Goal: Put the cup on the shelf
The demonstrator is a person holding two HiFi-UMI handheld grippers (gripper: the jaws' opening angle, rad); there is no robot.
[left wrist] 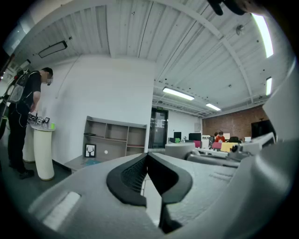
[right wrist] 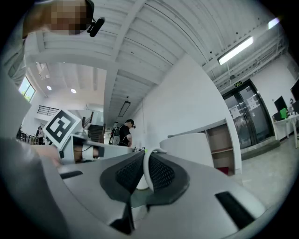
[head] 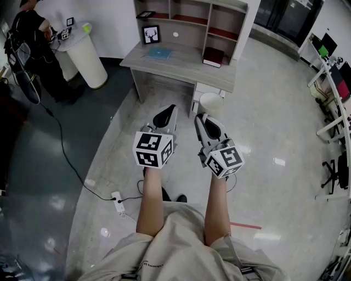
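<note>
Grey left tongs [head: 170,109], grey right tongs [head: 201,117], black ribbed pads [left wrist: 128,175], marker cubes [head: 153,149], beige shirt [head: 175,247]

We have open floor [head: 274,126] between us and the desk, with a cable [head: 65,153] trailing off to the left. On the tabletop [head: 184,65] a picture frame [head: 151,34], a blue pad [head: 159,53] and a red book [head: 213,56] leave the front middle bare. The shelf [head: 208,19] stands open-fronted, a small frame [head: 145,14] in its left compartment.
</note>
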